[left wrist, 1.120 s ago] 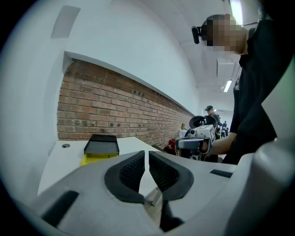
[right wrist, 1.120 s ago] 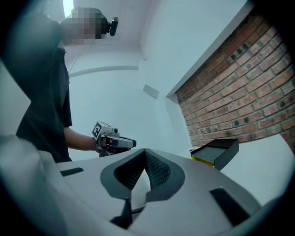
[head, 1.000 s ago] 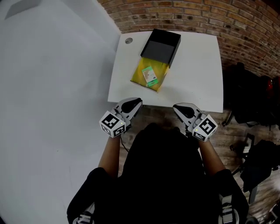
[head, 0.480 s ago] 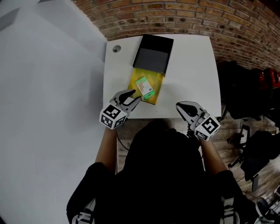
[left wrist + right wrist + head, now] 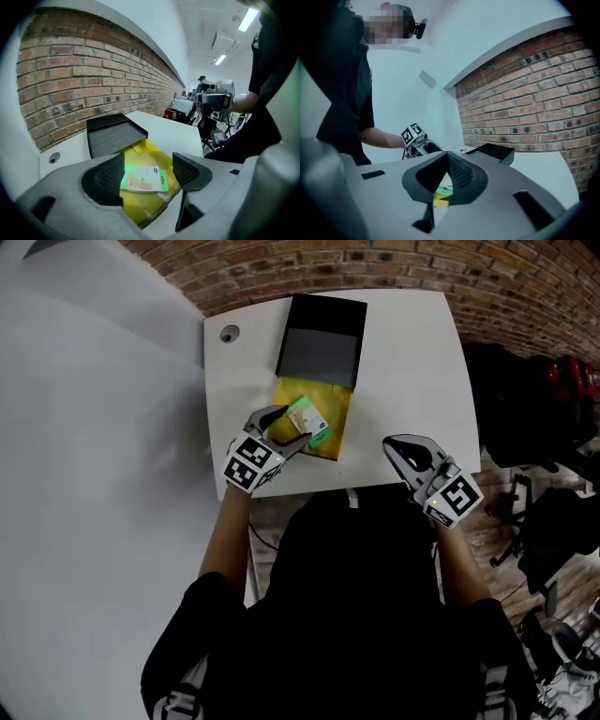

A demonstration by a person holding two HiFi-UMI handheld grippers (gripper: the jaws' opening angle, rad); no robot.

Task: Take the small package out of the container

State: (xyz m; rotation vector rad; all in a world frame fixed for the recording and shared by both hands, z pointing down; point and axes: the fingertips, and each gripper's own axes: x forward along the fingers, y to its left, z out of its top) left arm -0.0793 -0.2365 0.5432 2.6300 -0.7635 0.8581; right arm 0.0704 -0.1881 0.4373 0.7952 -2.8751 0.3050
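Note:
A black open container lies at the far middle of the white table. A yellow bag sticks out of its near end. On the bag lies the small green-and-white package. My left gripper hovers at the bag's near left, its jaws opening around the package without touching it. In the left gripper view the package shows between the spread pads, past the left gripper. My right gripper is shut and empty at the table's near right edge.
A round cable hole sits in the table's far left corner. A brick wall runs behind the table and a white wall stands to its left. Dark chairs and bags stand on the wooden floor at the right.
My left gripper has moved forward from the table's near edge to the yellow bag, and its jaws have spread apart. The right gripper has stayed by the near edge.

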